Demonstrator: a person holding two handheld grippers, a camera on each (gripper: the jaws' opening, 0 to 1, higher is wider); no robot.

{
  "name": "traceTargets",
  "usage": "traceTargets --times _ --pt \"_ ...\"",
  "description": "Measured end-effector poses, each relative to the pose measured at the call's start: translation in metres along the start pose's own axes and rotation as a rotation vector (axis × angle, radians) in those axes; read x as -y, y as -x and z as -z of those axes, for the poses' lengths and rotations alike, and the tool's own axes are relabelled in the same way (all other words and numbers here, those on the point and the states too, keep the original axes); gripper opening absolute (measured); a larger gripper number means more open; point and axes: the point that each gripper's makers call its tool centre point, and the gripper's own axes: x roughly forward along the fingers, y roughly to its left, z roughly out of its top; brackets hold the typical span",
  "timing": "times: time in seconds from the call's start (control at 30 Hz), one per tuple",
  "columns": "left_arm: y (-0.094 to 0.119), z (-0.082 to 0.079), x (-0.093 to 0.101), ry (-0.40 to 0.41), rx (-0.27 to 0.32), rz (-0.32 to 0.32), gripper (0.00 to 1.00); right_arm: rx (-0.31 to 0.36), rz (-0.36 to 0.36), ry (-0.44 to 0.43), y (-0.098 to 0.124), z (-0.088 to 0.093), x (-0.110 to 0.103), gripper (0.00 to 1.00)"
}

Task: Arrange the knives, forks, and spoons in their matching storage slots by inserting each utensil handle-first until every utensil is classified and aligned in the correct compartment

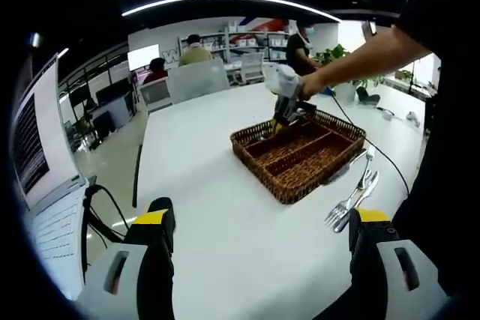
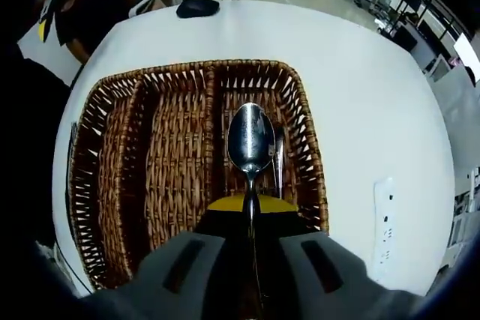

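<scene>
Your left gripper hangs released over bare white table, jaws wide; the wicker tray lies ahead and right, with loose cutlery just beside its near edge, closer to this hand. Your right gripper is at the tray's far corner.

Your right gripper is clenched on a spoon, bowl forward, its long axis running along the tray's rightmost slot. The handle is hidden between the jaws. Another utensil beside it is hard to identify.
</scene>
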Motion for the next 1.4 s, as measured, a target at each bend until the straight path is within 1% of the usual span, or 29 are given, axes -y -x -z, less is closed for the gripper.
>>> traceTargets --times 0.07,0.1,0.13,0.23,0.27,0.33,0.37,0.4,0.47,0.5,0.53,0.57,0.6,0.63,0.7,0.73,0.8,0.83,0.87,0.9,1.0,1.07,1.13,1.2,1.27,1.33,1.4 --pt "0.0 0.0 0.001 -0.003 -0.001 0.001 0.99 -0.005 -0.004 -0.004 -0.001 0.002 -0.001 0.02" --pt "0.0 0.0 0.002 -0.005 -0.002 0.002 0.99 -0.001 0.005 0.003 0.0 0.002 0.0 0.02" --pt "0.0 -0.001 0.002 -0.005 -0.001 0.002 0.99 0.004 -0.003 0.019 0.0 0.002 -0.001 0.03" --pt "0.0 -0.003 0.004 -0.011 0.002 0.005 0.99 0.018 0.002 0.033 0.003 0.0 -0.001 0.04" --pt "0.0 -0.004 0.004 -0.013 0.003 0.006 0.99 0.026 0.012 0.045 0.005 -0.001 0.001 0.07" --pt "0.0 -0.005 0.005 -0.014 0.005 0.007 0.99 0.027 0.009 0.065 0.009 -0.003 0.001 0.12" --pt "0.001 -0.006 0.005 -0.013 0.01 0.008 0.99 0.037 0.023 0.064 0.014 -0.005 0.004 0.14" --pt "0.001 -0.007 0.005 -0.015 0.013 0.008 0.99 0.061 0.038 0.066 0.021 -0.011 0.007 0.16" --pt "0.002 -0.007 0.005 -0.017 0.013 0.008 0.99 0.101 0.057 0.066 0.029 -0.02 0.011 0.24" --pt "0.002 -0.007 0.005 -0.018 0.013 0.008 0.99 0.122 0.067 0.066 0.033 -0.024 0.012 0.29" --pt "0.002 -0.007 0.005 -0.019 0.013 0.009 0.99 0.14 0.074 0.063 0.037 -0.028 0.014 0.39" --pt "0.002 -0.006 0.006 -0.021 0.013 0.011 0.99 0.159 0.082 0.059 0.042 -0.033 0.016 0.47" --pt "0.001 -0.007 0.007 -0.023 0.013 0.012 0.99 0.196 0.101 0.037 0.053 -0.043 0.021 0.55" --pt "0.001 -0.007 0.008 -0.026 0.013 0.014 0.99 0.21 0.118 0.032 0.061 -0.047 0.024 0.66" --pt "0.0 -0.011 0.01 -0.031 0.024 0.02 0.99 0.245 0.133 0.022 0.068 -0.055 0.027 0.8" --pt "-0.002 -0.013 0.012 -0.037 0.031 0.025 0.99 0.279 0.17 0.02 0.079 -0.062 0.033 0.89" --pt "-0.003 -0.014 0.014 -0.041 0.035 0.029 0.99 0.299 0.193 0.014 0.084 -0.066 0.037 0.99" --pt "-0.004 -0.015 0.016 -0.045 0.038 0.033 0.99 0.32 0.232 -0.02 0.097 -0.068 0.042 0.99" --pt "-0.005 -0.017 0.017 -0.05 0.043 0.037 0.99 0.314 0.273 -0.032 0.107 -0.065 0.046 0.99" --pt "-0.005 -0.019 0.019 -0.054 0.049 0.039 0.99 0.315 0.3 -0.048 0.114 -0.063 0.047 1.0" --pt "-0.007 -0.025 0.02 -0.06 0.066 0.04 0.99 0.357 0.334 -0.094 0.131 -0.06 0.044 1.0" --pt "-0.01 -0.03 0.022 -0.071 0.078 0.047 0.99 0.391 0.379 -0.141 0.148 -0.056 0.042 1.0" --pt "-0.012 -0.033 0.024 -0.076 0.085 0.053 0.99 0.396 0.395 -0.162 0.156 -0.051 0.04 1.0" --pt "-0.015 -0.037 0.026 -0.073 0.1 0.06 0.99 0.416 0.418 -0.188 0.168 -0.045 0.034 1.0" --pt "-0.019 -0.043 0.028 -0.072 0.116 0.07 0.99 0.428 0.433 -0.217 0.18 -0.035 0.021 1.0" --pt "-0.02 -0.047 0.031 -0.077 0.125 0.076 0.99 0.428 0.457 -0.225 0.187 -0.028 0.015 1.0" --pt "-0.022 -0.05 0.034 -0.085 0.129 0.086 0.99 0.435 0.461 -0.247 0.193 -0.022 0.007 1.0"
